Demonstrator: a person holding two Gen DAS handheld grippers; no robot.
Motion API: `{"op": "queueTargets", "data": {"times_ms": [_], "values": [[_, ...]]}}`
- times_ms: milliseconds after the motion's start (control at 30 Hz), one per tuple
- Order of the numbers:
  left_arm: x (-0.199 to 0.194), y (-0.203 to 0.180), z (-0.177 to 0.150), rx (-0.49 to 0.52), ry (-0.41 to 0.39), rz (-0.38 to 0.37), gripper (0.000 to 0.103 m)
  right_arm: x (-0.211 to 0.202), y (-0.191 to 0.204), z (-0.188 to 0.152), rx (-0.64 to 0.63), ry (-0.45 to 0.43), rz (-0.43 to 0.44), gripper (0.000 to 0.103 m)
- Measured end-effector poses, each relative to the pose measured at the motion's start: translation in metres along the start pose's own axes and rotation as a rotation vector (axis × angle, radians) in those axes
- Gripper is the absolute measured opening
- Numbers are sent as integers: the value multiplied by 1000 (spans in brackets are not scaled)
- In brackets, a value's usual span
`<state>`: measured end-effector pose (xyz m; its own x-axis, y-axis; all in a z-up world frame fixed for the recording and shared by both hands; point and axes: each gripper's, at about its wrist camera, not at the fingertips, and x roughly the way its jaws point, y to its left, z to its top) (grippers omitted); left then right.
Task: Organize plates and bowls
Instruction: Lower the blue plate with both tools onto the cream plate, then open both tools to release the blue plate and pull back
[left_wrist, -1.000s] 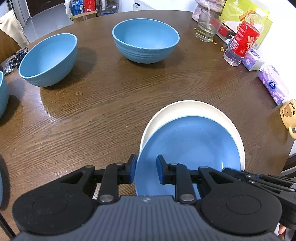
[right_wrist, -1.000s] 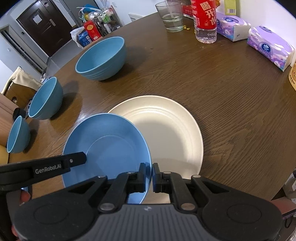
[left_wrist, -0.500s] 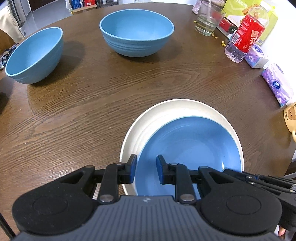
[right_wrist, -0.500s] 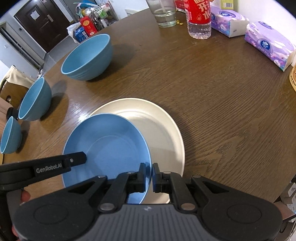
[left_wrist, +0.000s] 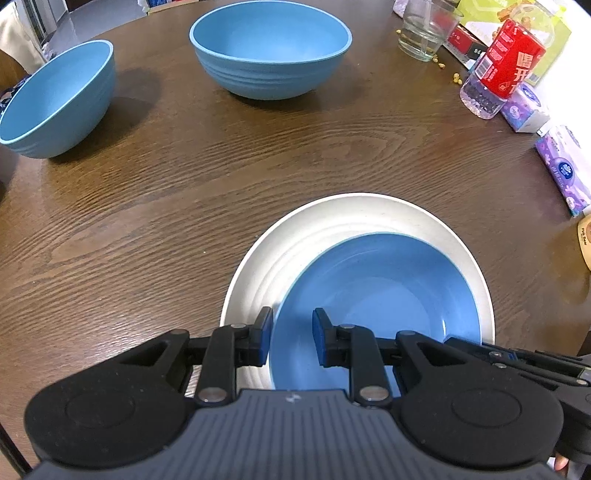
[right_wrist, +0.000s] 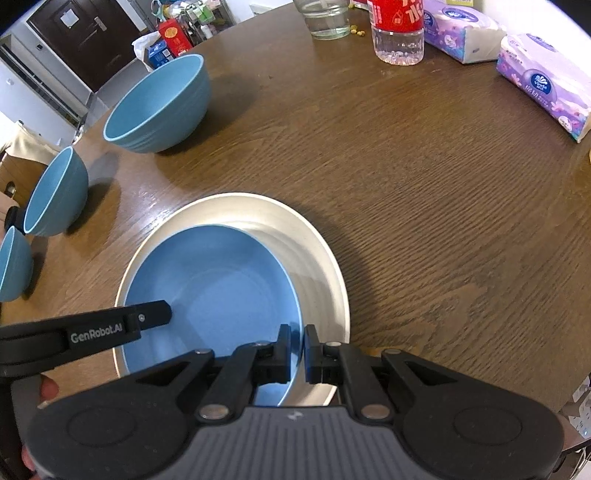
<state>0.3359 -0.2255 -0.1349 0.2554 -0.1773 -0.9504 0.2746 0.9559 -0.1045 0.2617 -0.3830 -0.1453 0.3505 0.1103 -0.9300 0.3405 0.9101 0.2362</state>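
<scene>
My left camera alone shows the wooden bear-face board (left_wrist: 583, 240) at the table's right edge, the green box (left_wrist: 532, 40) behind the red-labelled bottle (left_wrist: 502, 70) and the red packet (left_wrist: 466, 43) beside the glass (left_wrist: 424, 33); my right camera alone shows a third, smaller blue bowl (right_wrist: 13, 264) at the far left, the dark door (right_wrist: 81, 33) and the red cartons (right_wrist: 173, 37) on the floor beyond the table (right_wrist: 406, 184). Both views share the two larger blue bowls (left_wrist: 55, 99) (left_wrist: 271, 48) and the purple tissue packs (right_wrist: 543, 81). The blue plate (left_wrist: 373, 295) sits inside the white plate (left_wrist: 325, 229), pushed toward my side and off-centre, so a wide crescent of white shows on the far side. My left gripper (left_wrist: 291, 341) straddles the blue plate's near-left rim, one pad outside and one inside, narrowly parted and clamped on that rim. My right gripper (right_wrist: 297, 350) has its pads squeezed nearly together on the blue plate's near-right rim, pinching the thin edge, with the white plate's rim just beyond the outer pad. From the right camera, the left gripper's finger (right_wrist: 147, 319) reaches over the blue plate's left part.
</scene>
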Motion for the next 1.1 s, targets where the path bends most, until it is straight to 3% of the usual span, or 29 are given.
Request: {"op": "queueTargets", "data": {"times_ms": [367,500,567,633,767,833,1100], "values": [[2,-1,2,-5,2,12,24,4,-3,4,-10,3,22,10],[-3,0,0,-7,-20,22,43,0,-6,3,-18,-2,33,13],[-7,0,-1,-6,-39,22,45,-3,-7,2,-18,-7,39,15],[-11,1,-2,-10,-51,25,54,-6,-9,1,-24,-20,38,19],[-20,1,-5,-19,-79,19,63,-17,-10,0,-51,-54,44,33],[-26,0,-8,-17,-106,39,77,-23,-8,-2,-71,-70,50,38],[-50,5,-16,-60,-184,65,91,-42,-1,-3,-129,-147,37,77]]}}
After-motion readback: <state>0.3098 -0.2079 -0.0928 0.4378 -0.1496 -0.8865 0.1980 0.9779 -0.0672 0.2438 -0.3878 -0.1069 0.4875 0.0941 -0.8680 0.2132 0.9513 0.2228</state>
